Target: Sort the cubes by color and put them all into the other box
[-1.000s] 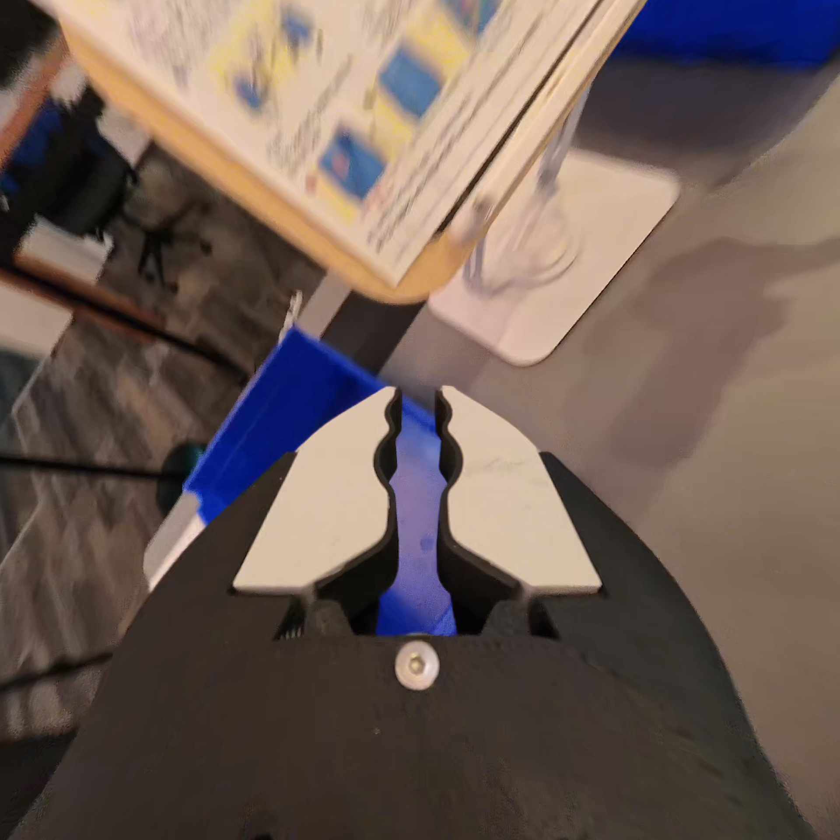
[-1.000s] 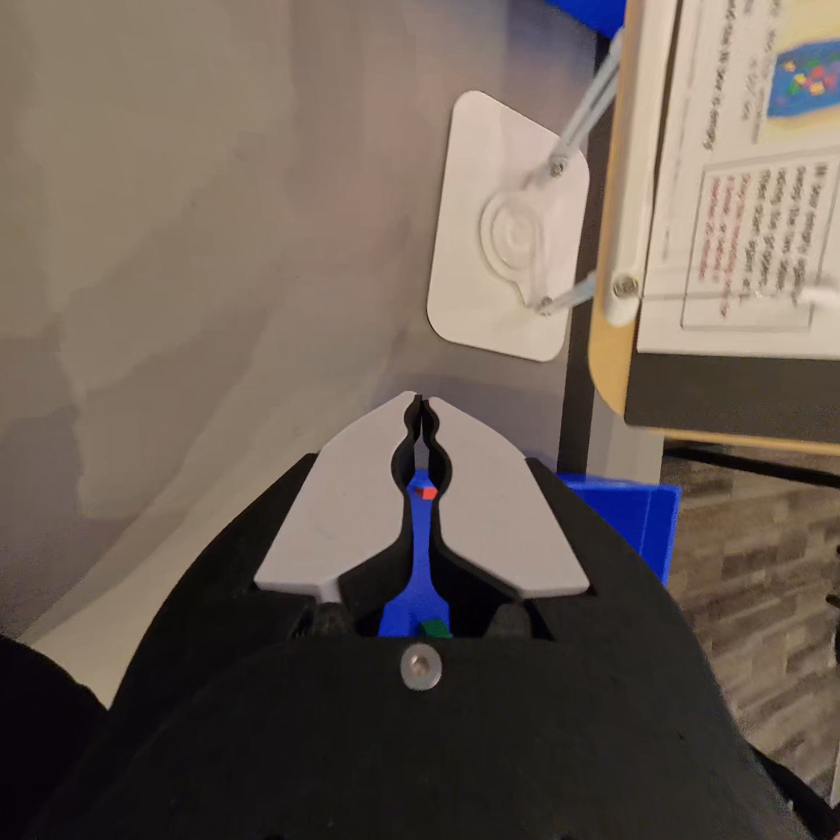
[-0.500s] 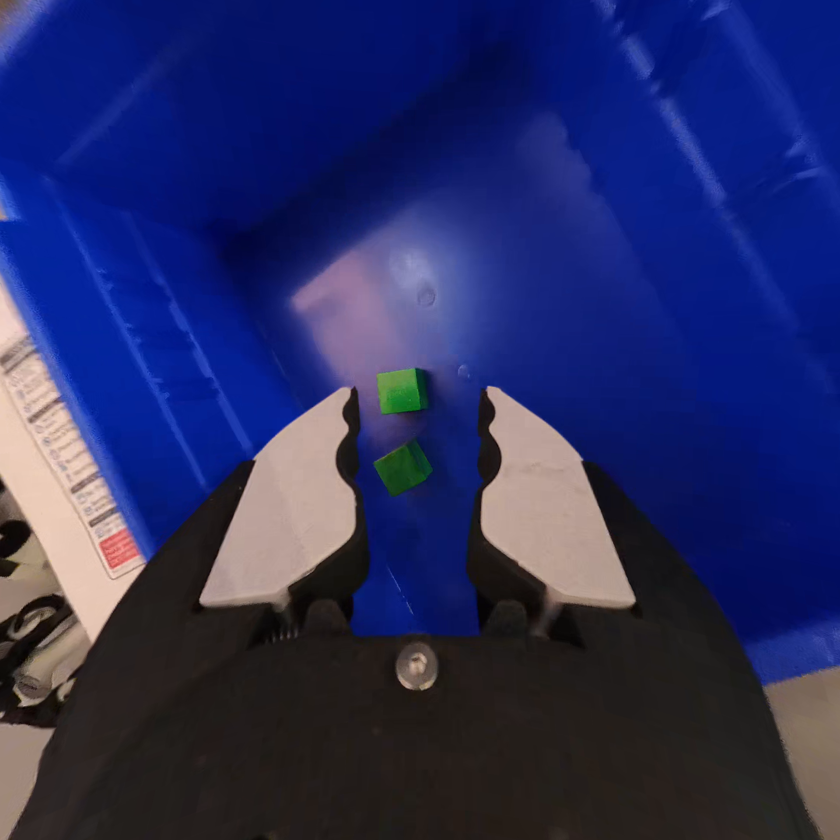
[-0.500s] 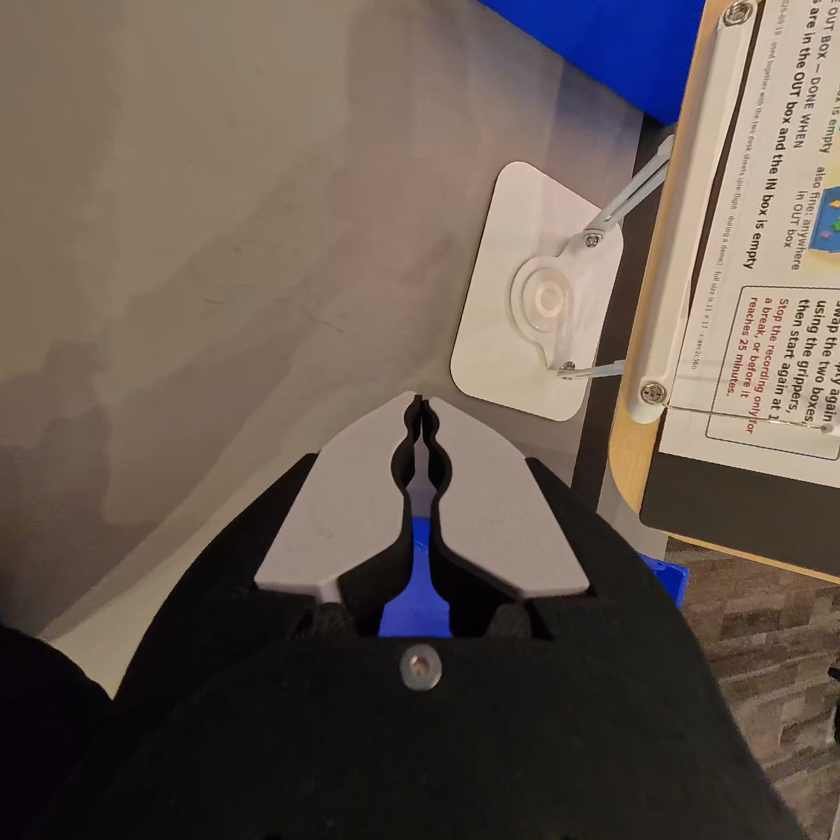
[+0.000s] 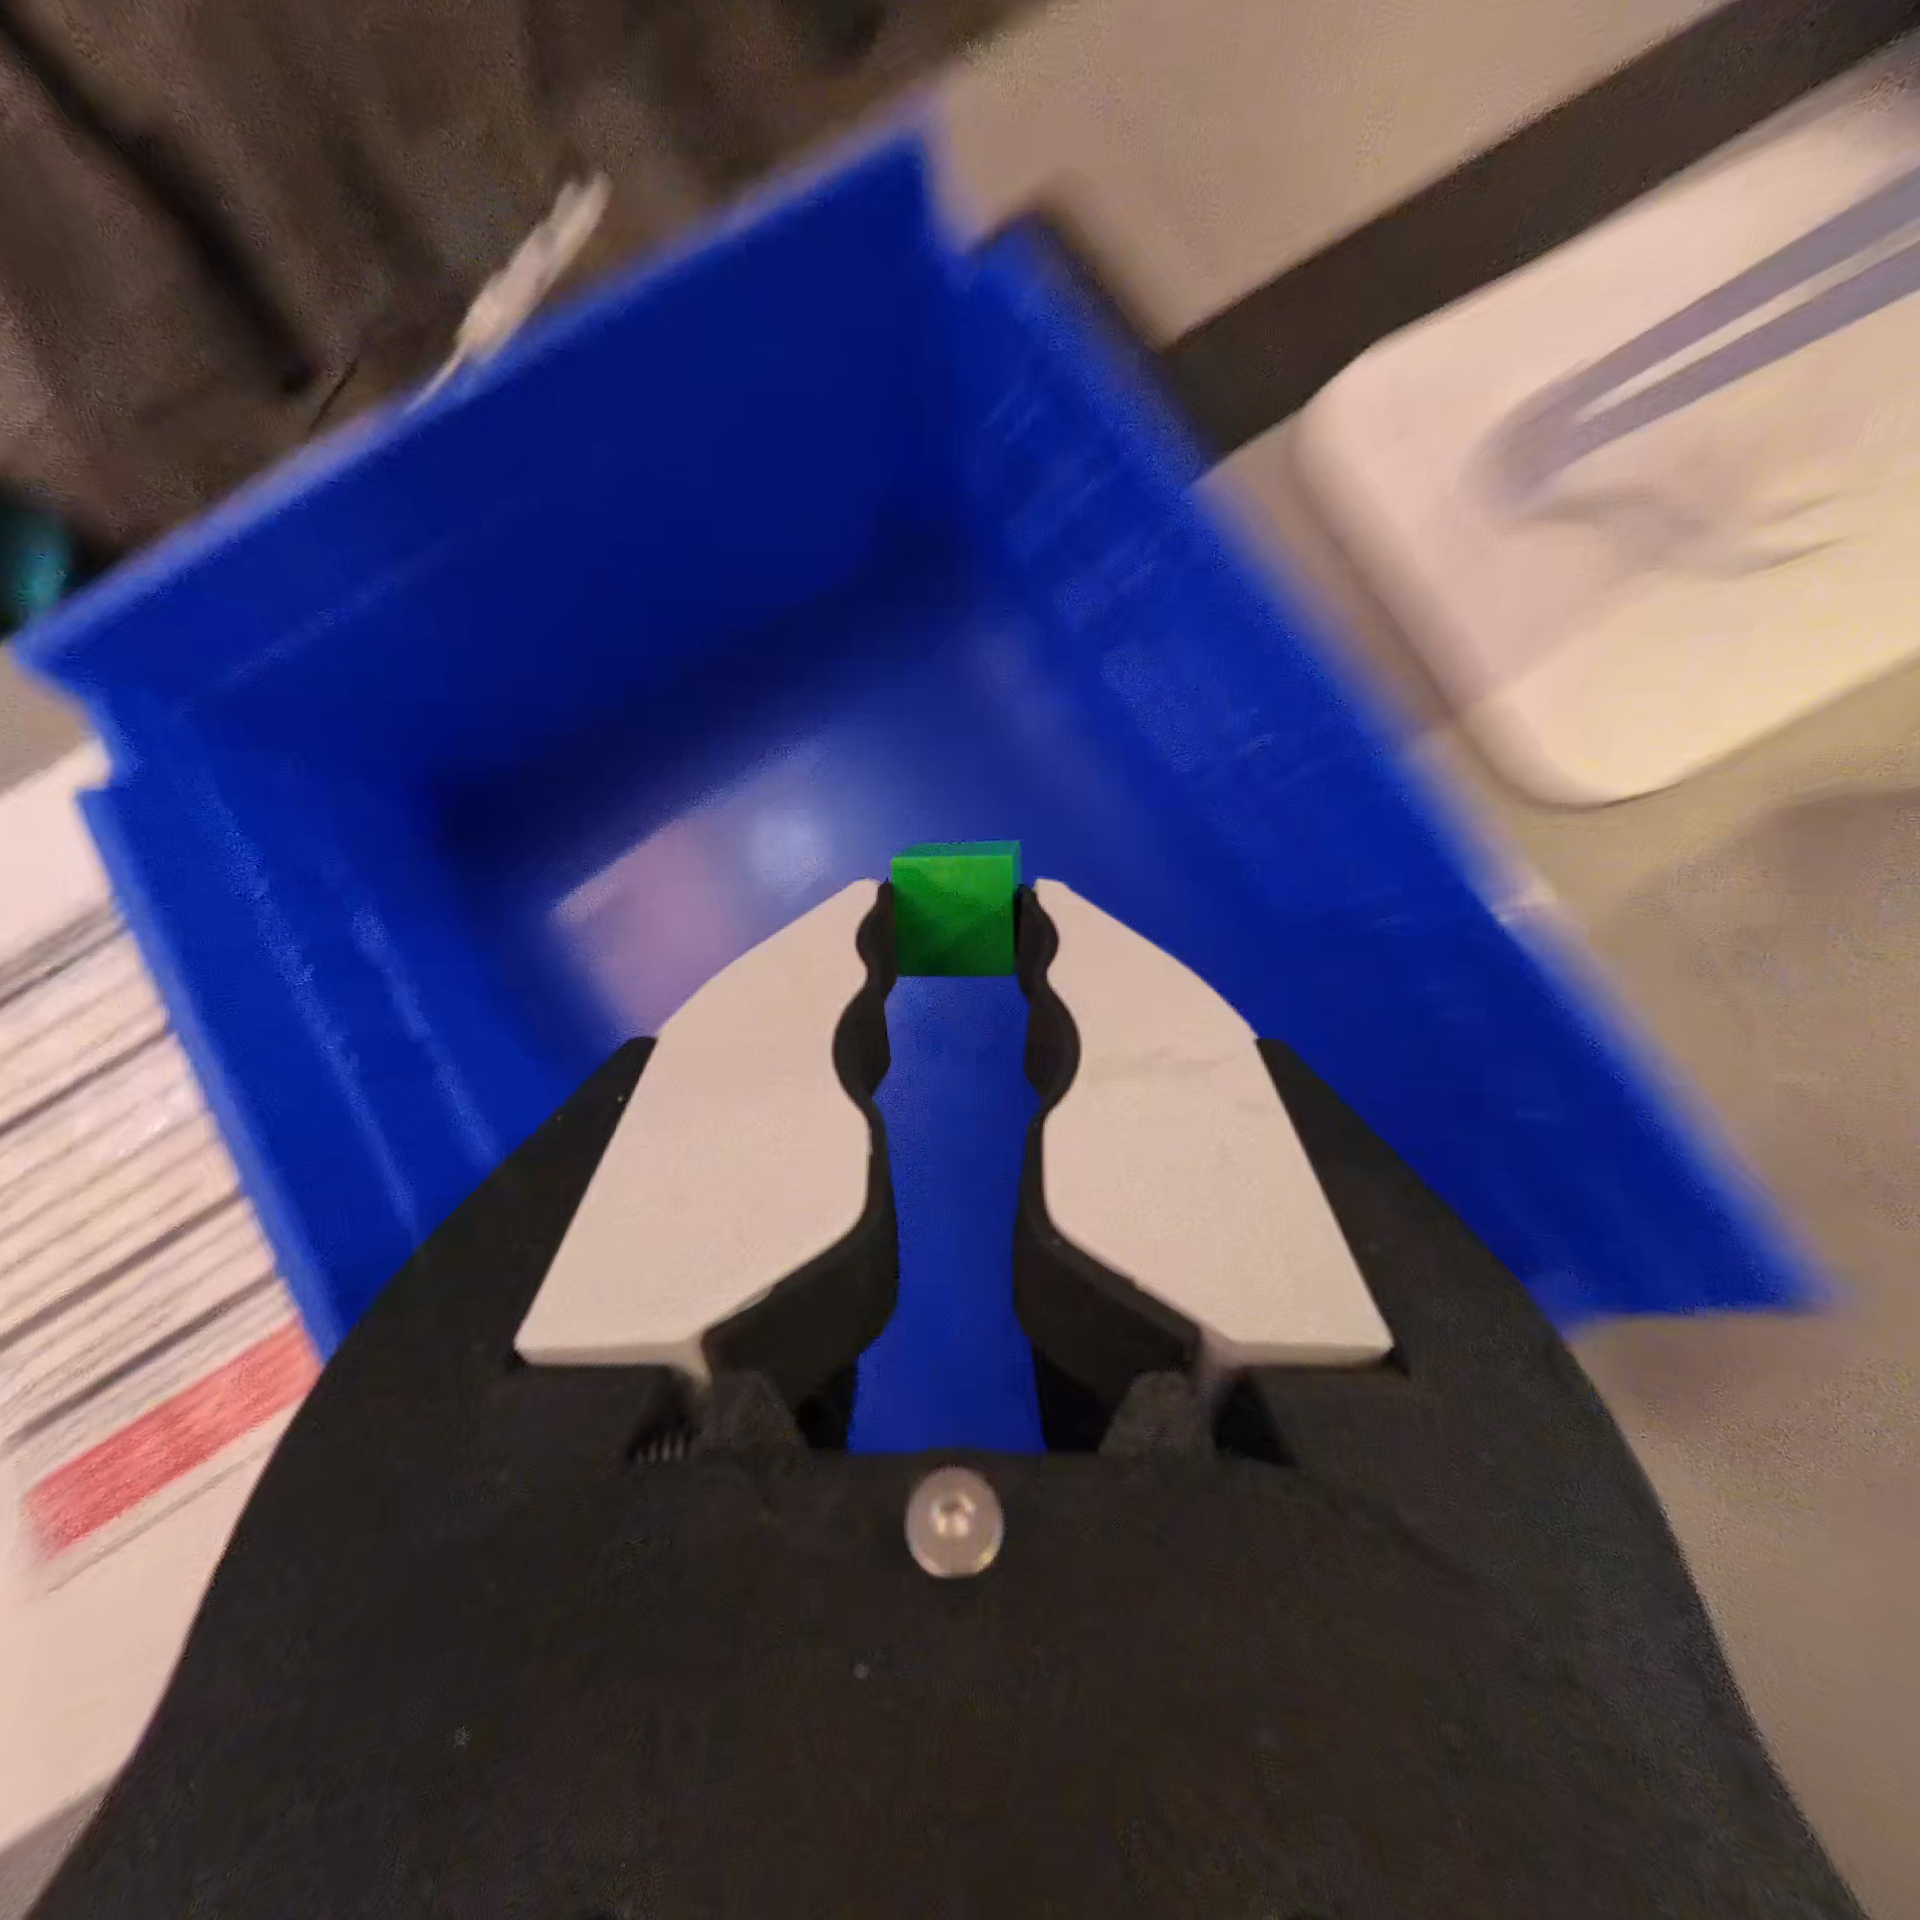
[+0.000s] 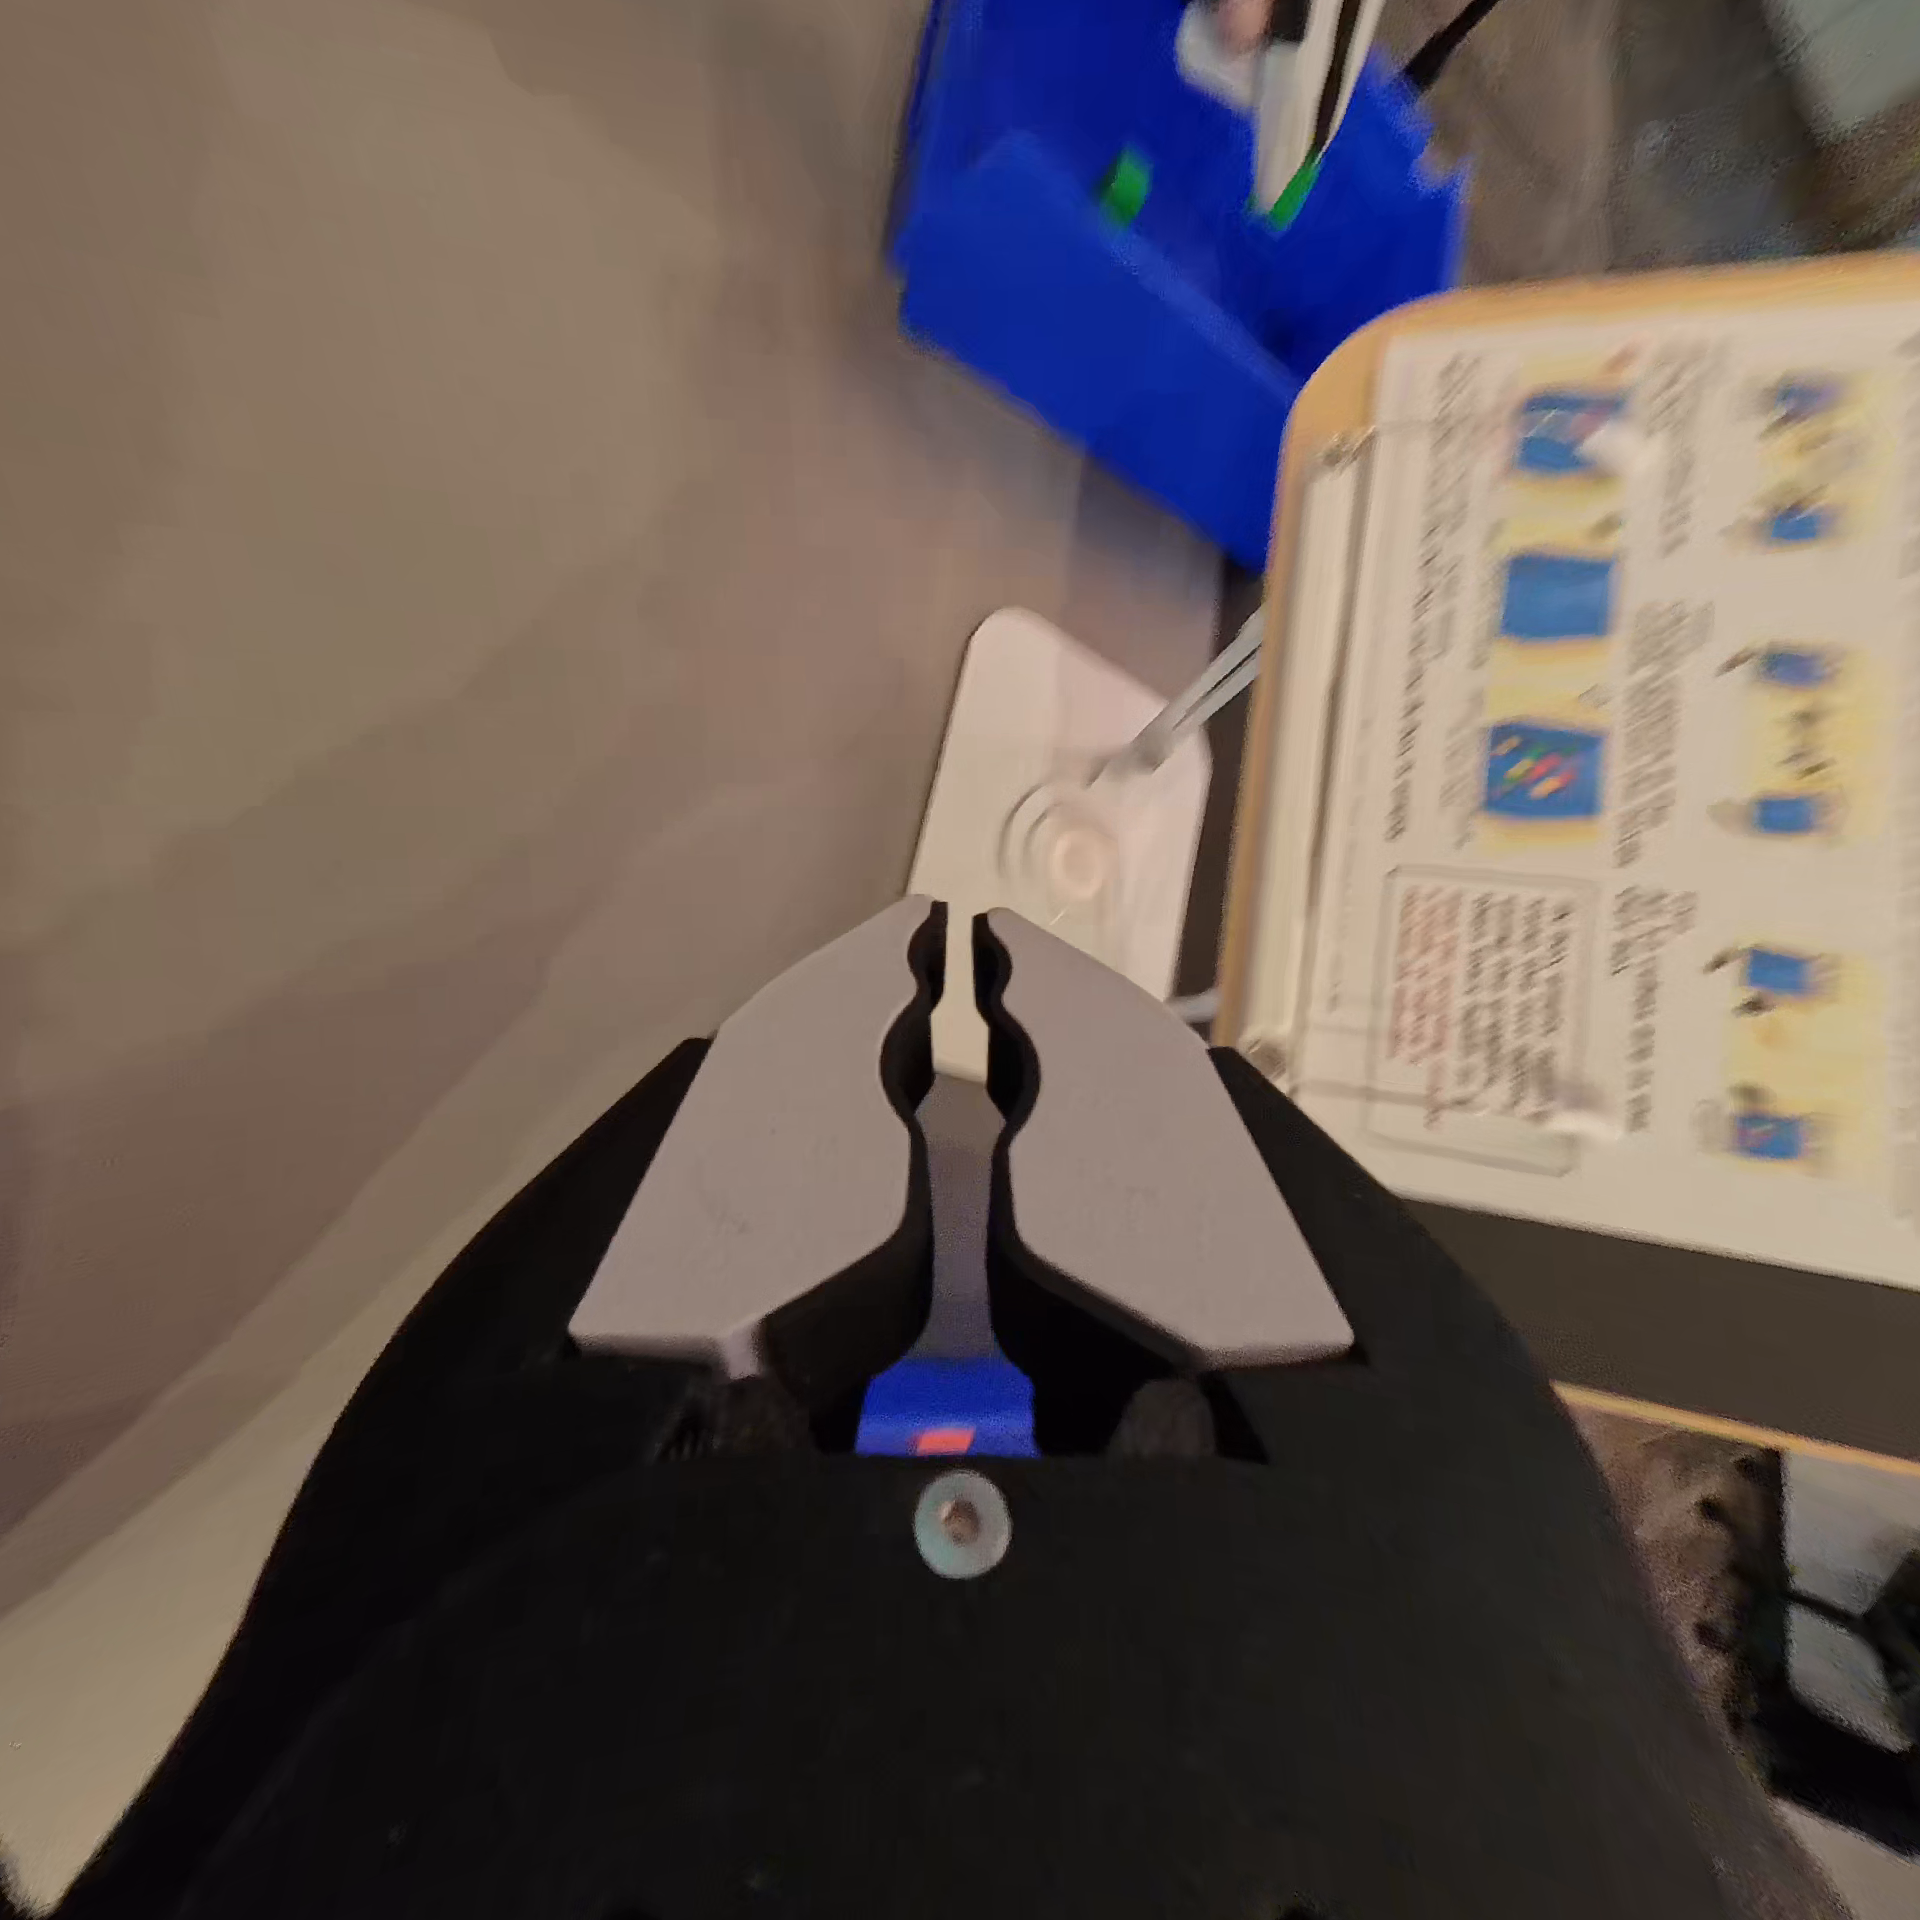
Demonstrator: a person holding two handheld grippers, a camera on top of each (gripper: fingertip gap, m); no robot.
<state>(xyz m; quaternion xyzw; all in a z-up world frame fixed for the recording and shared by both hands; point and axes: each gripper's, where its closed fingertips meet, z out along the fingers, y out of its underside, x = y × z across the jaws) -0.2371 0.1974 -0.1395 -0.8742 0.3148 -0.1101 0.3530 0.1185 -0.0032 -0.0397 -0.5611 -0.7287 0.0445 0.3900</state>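
Observation:
In the left wrist view my left gripper (image 5: 954, 906) is shut on a green cube (image 5: 954, 914), pinched at the fingertips and held above the open blue box (image 5: 623, 582). The box floor I can see holds no other cube. In the right wrist view my right gripper (image 6: 958, 920) is empty and nearly shut, with only a narrow slit between the tips. It hovers over the grey table. Through its gap I see a second blue box (image 6: 914, 1403) below with a red cube (image 6: 940, 1442). Far off, the first blue box (image 6: 1091, 343) holds a green cube (image 6: 1125, 187), and the left gripper (image 6: 1288, 197) holds another.
A wooden clipboard with a printed instruction sheet (image 6: 1558, 727) stands on a white stand base (image 6: 1049, 810) between the two boxes; the base also shows in the left wrist view (image 5: 1558, 582). A white labelled surface (image 5: 104, 1143) lies left of the box. Patterned floor lies beyond the table edge.
My left gripper closed on one of the two green cubes and rose out of the blue box. My right gripper swung toward the far box and its tips parted slightly.

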